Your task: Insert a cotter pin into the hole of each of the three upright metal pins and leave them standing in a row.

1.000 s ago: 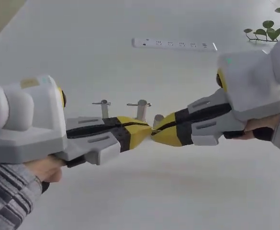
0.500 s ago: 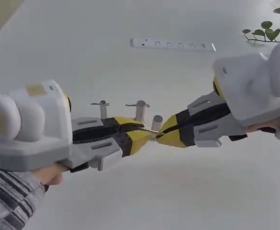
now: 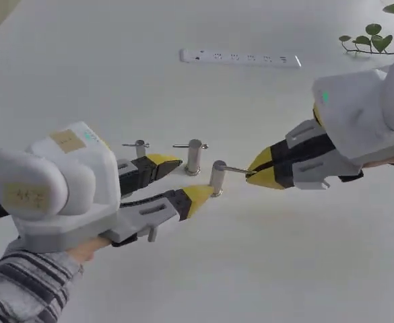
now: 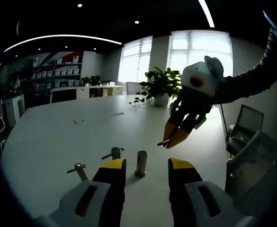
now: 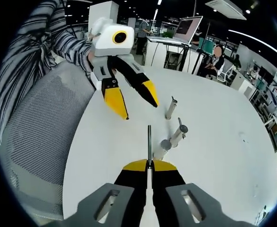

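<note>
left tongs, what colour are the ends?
The left tongs are yellow at the ends, then black behind. The head view shows it best.

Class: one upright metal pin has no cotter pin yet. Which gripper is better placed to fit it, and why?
Right. The right gripper is shut on a cotter pin whose tip is at the bare metal pin's top; the left gripper is open, holding nothing.

No text is legible; the sticker (image 3: 67, 139) on the left gripper (image 3: 191, 176) is blurred.
</note>
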`<action>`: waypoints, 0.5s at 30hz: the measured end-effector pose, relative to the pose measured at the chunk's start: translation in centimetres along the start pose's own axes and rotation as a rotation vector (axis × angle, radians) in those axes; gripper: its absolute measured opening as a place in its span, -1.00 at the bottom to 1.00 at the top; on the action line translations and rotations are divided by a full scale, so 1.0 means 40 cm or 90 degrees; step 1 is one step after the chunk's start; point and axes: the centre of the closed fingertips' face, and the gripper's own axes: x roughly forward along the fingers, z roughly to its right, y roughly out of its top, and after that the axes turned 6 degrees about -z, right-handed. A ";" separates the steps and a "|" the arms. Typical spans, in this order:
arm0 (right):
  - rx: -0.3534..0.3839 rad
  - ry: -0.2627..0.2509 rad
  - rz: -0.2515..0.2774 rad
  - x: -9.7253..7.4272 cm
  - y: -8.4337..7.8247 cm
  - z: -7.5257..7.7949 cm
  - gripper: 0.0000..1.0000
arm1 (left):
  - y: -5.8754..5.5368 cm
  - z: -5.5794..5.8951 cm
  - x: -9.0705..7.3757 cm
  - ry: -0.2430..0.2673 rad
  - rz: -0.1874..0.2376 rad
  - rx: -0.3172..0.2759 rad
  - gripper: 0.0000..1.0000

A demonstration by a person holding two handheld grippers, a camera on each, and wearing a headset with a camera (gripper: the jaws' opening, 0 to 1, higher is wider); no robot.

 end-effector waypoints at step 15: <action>-0.063 -0.008 -0.079 0.040 -0.089 0.073 -1.00 | -0.062 -0.029 0.119 0.077 -0.061 0.032 -0.29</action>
